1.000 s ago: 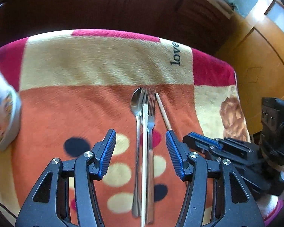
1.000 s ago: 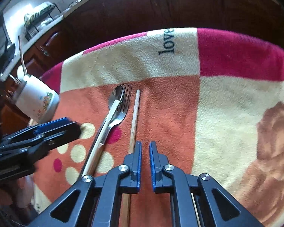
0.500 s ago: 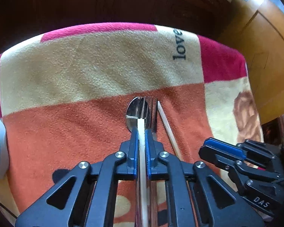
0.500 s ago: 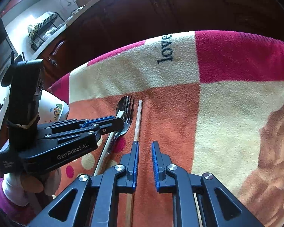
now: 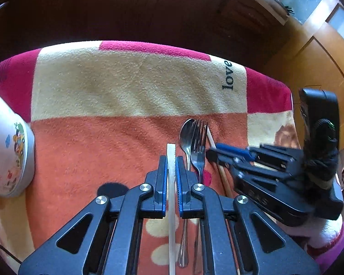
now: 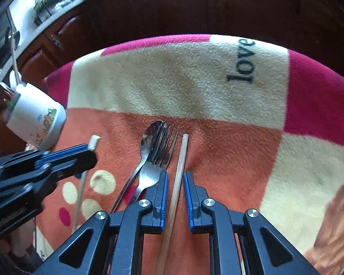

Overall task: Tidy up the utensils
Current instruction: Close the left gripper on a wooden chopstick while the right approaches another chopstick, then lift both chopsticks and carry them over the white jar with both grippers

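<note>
My left gripper [image 5: 171, 168] is shut on a flat white chopstick [image 5: 171, 153] and holds it just left of the spoon [image 5: 186, 135] and fork [image 5: 200, 142], which lie side by side on the orange patch of the blanket. From the right wrist view, the left gripper [image 6: 89, 153] carries the white chopstick [image 6: 94, 141] above the cloth near the cup [image 6: 36, 119]. My right gripper [image 6: 174, 183] straddles a wooden chopstick [image 6: 180, 160] that lies right of the fork [image 6: 162, 149]. Its pads stand a little apart from the stick, so it is open.
A white cup [image 5: 9, 151] with a cartoon print stands at the blanket's left edge, with utensils sticking out of it in the right wrist view. The blanket [image 5: 126, 87] ends at a dark wooden cabinet behind. A person's sleeve [image 5: 328, 240] shows at the lower right.
The left gripper closed on the white chopstick and carried it left, away from the spoon and fork. The right gripper shifted over the wooden chopstick and its jaws widened slightly.
</note>
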Demonstrator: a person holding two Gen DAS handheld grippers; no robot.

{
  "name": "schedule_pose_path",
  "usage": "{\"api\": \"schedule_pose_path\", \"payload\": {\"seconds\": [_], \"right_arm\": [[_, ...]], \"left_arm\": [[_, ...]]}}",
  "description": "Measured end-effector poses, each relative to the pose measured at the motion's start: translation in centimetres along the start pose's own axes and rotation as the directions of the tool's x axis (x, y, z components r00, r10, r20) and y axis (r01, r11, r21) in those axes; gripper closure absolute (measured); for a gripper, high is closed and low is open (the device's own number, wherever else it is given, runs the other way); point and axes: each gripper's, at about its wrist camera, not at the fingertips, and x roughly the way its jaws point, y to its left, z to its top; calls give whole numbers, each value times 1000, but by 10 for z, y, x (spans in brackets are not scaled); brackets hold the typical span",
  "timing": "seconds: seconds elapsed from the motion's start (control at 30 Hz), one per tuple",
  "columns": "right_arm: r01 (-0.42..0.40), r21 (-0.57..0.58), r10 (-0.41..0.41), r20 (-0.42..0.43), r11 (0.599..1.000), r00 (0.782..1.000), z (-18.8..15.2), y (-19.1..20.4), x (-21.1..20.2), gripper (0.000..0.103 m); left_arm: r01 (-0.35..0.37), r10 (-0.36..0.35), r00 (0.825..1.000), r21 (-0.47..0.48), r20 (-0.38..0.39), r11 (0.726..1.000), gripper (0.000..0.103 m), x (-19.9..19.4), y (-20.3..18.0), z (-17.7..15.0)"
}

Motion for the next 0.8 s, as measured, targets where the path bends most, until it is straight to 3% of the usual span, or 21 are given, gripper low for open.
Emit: {"api": "schedule_pose_path", "payload": {"seconds": [0.1,0.27,0.53,0.8], "right_arm": [[11,-17,-11,5,1000,1000,2,1,-2,96],[-106,51,101,98,993,990,-17,-9,-48,97],[-212,33,197,255,977,947,-46,4,-130,98],[-224,-46,226,338,973,914,-48,39,-179,98]], "left_arm": [[5,-5,1000,-19,2,1000,97,-7,4,-5],[16,-15,999,-32,42,999,98,-33,10,-11],[44,-40,991,-30,126,999,98,-83,2,-20],[71,-60,971,-41,230,997,98,-154,12,-28]]}}
